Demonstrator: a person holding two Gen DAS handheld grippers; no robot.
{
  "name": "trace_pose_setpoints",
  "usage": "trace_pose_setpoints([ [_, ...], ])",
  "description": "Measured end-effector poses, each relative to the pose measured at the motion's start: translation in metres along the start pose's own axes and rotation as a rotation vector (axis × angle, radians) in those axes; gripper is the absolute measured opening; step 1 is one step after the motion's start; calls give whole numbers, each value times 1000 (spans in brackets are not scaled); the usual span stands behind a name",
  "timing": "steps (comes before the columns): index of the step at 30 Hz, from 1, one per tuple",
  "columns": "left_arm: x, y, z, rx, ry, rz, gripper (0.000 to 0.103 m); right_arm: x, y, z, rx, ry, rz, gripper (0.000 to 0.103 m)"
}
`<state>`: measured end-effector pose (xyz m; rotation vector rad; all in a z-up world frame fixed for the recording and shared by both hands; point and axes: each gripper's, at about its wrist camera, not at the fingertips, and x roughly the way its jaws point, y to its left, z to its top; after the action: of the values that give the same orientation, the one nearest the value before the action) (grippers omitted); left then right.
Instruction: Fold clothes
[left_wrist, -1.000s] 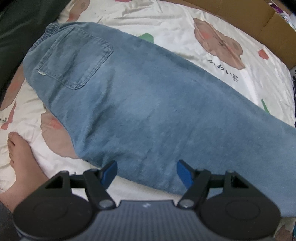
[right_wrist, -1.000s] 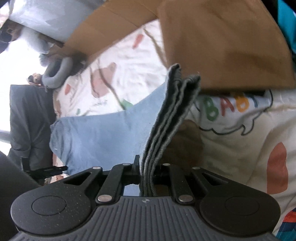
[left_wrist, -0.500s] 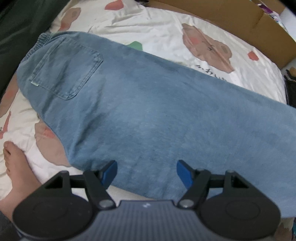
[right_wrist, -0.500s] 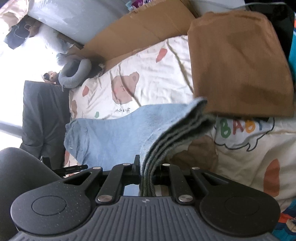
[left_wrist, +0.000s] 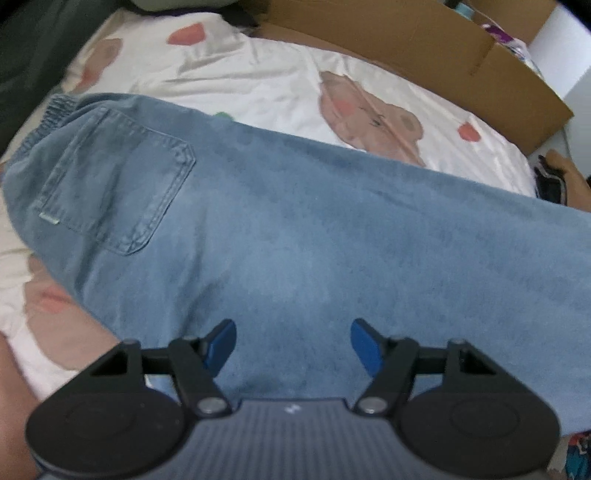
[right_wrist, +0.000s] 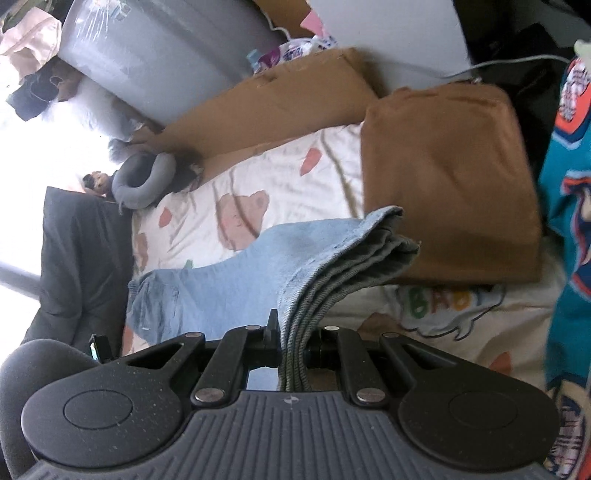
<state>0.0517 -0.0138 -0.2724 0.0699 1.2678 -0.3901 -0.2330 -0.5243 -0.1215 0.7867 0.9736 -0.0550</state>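
Jeans (left_wrist: 295, 229) lie on the bedsheet (left_wrist: 266, 77), hem clamped by the right gripper (right_wrist: 293, 350); left gripper (left_wrist: 293, 341) fingers spread.

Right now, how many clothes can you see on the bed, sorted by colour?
Blue: 1, the jeans, hem clamped in the right gripper
Brown: 1, the folded garment
Teal: 1, the printed jersey
Total: 3

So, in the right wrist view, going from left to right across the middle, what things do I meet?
Dark chair → jeans → brown folded cloth → teal jersey.
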Motion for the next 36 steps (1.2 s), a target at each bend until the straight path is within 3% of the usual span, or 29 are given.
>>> trace_pose_setpoints([
  [5,19,-4,-9,3,31,-74,58,-5,-3,6,5,3,-56,9],
  [9,36,0,-20,-3,91,-136,35,-3,-2,6,28,0,-73,9],
  [19,68,1,-46,-2,141,-141,34,15,17,7,13,26,-144,9],
  [24,68,-11,-39,11,126,-237,33,18,30,12,-13,28,-155,9],
  [30,78,-34,-38,18,129,-291,14,18,41,16,-28,25,-155,9],
  [36,100,-53,-17,4,118,-305,10,19,58,16,-68,57,-134,9],
])
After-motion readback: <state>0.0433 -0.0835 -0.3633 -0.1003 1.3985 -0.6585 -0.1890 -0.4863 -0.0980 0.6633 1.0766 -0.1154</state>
